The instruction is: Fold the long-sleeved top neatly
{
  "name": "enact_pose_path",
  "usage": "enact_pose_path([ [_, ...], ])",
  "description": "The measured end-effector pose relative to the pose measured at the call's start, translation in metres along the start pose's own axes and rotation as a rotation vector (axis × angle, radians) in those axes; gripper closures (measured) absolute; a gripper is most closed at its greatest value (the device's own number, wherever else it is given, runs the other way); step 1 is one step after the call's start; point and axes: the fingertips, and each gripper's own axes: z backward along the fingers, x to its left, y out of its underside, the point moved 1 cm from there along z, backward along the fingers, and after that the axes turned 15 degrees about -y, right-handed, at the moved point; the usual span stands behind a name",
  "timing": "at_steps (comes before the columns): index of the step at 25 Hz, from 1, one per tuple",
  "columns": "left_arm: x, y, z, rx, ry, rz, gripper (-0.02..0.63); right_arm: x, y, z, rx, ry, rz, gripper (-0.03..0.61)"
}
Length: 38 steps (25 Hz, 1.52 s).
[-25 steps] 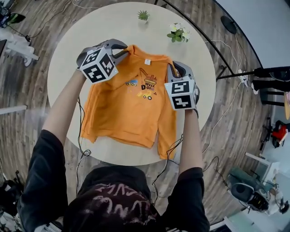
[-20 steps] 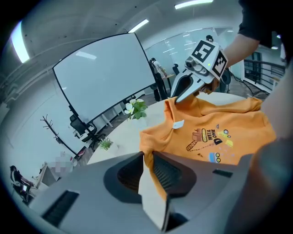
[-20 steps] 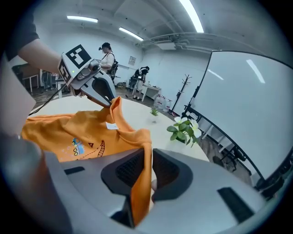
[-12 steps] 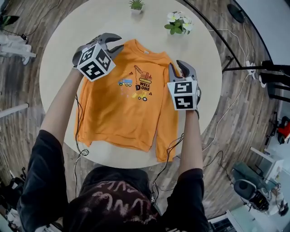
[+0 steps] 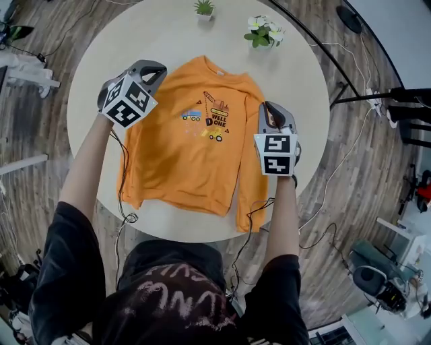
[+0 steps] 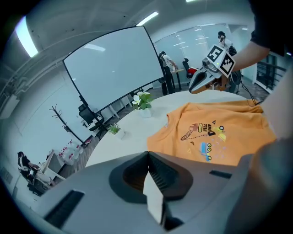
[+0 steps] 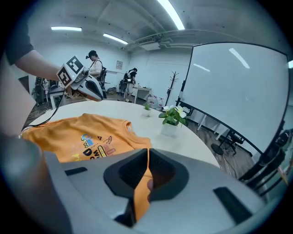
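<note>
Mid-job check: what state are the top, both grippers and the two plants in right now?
Top: spread flat on the table, print up, not yet folded.
Left gripper: shut, with a pale strip between its jaws; can't tell what it is.
Right gripper: shut on the top's orange fabric.
Green plant: upright.
Flowering plant: upright.

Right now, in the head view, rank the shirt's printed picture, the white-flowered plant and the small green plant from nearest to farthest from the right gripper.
1. Printed picture, to the right gripper's left.
2. White-flowered plant, straight beyond it.
3. Small green plant, farthest back, leftward.
</note>
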Motion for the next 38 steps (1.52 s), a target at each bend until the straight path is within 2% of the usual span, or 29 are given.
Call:
enact_pose_path([
  [5, 0.001, 0.021, 0.043, 0.006, -0.011, 0.039, 0.601, 0.028, -0.001, 0.032, -0.028, 0.030, -0.014, 0.572],
  [10, -0.017, 0.029, 0.094, -0.040, 0.000, 0.070, 0.601, 0.043, 0.001, 0.095, -0.048, 0.126, -0.045, 0.572],
  [16, -0.056, 0.027, 0.147, -0.127, 0.065, 0.046, 0.601, 0.078, 0.008, 0.185, -0.063, 0.277, -0.063, 0.572],
  [20, -0.091, 0.027, 0.179, -0.174, 0.113, -0.006, 0.601, 0.125, 0.035, 0.228, -0.051, 0.324, -0.097, 0.564],
  [23, -0.119, 0.034, 0.194, -0.183, 0.154, -0.068, 0.601, 0.168, 0.058, 0.229, -0.010, 0.285, -0.102, 0.532],
  [26, -0.154, 0.054, 0.206, -0.163, 0.217, -0.137, 0.600, 0.214, 0.093, 0.201, 0.084, 0.169, -0.089, 0.477],
  [31, -0.207, 0.101, 0.232, -0.100, 0.325, -0.237, 0.586, 0.278, 0.142, 0.144, 0.261, -0.008, 0.025, 0.417],
  [32, -0.216, 0.111, 0.235, -0.081, 0.350, -0.251, 0.557, 0.284, 0.149, 0.134, 0.276, -0.031, 0.028, 0.417],
  [33, -0.224, 0.120, 0.237, -0.059, 0.371, -0.263, 0.489, 0.287, 0.155, 0.125, 0.285, -0.051, 0.027, 0.417],
  [34, -0.231, 0.129, 0.237, -0.038, 0.381, -0.273, 0.448, 0.290, 0.161, 0.117, 0.296, -0.069, 0.025, 0.417],
  [38, -0.240, 0.149, 0.229, 0.010, 0.348, -0.308, 0.454, 0.295, 0.184, 0.097, 0.368, -0.116, 0.074, 0.422],
])
